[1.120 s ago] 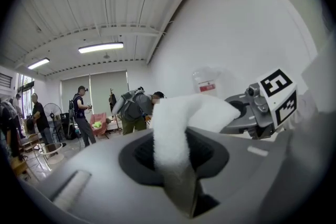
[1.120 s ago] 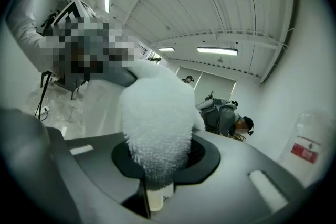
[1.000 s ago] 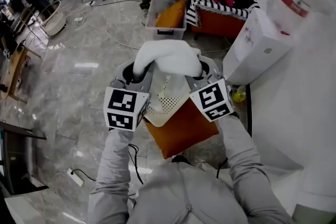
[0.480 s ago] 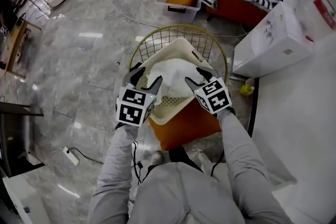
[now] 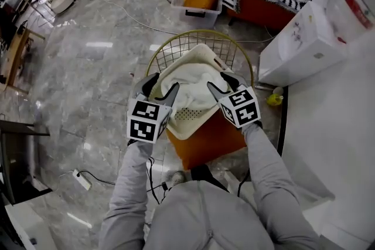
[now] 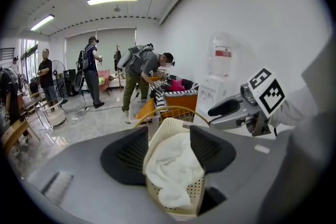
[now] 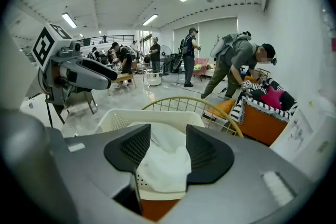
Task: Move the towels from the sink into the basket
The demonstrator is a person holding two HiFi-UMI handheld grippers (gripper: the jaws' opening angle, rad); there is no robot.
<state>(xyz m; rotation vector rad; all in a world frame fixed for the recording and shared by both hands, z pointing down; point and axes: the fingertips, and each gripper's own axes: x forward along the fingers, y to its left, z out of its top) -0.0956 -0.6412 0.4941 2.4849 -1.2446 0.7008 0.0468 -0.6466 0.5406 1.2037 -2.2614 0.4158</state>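
The towel (image 5: 190,86) has dropped into the cream basket (image 5: 188,115) just beneath my jaws, now that my left gripper (image 5: 163,88) and right gripper (image 5: 221,85) have just spread open, empty, so this load looks delivered.

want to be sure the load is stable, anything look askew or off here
The cream basket sits tilted, its near corner poking over the orange seat and its far end overlapping the gold wire basket. The white towel lies inside it; nothing has spilled.

Towel (image 5: 190,85): soft white cloth, matt. Basket (image 5: 188,116): cream perforated plastic. Wire frame (image 5: 186,43): gold metal. Floor (image 5: 88,85): glossy grey stone.
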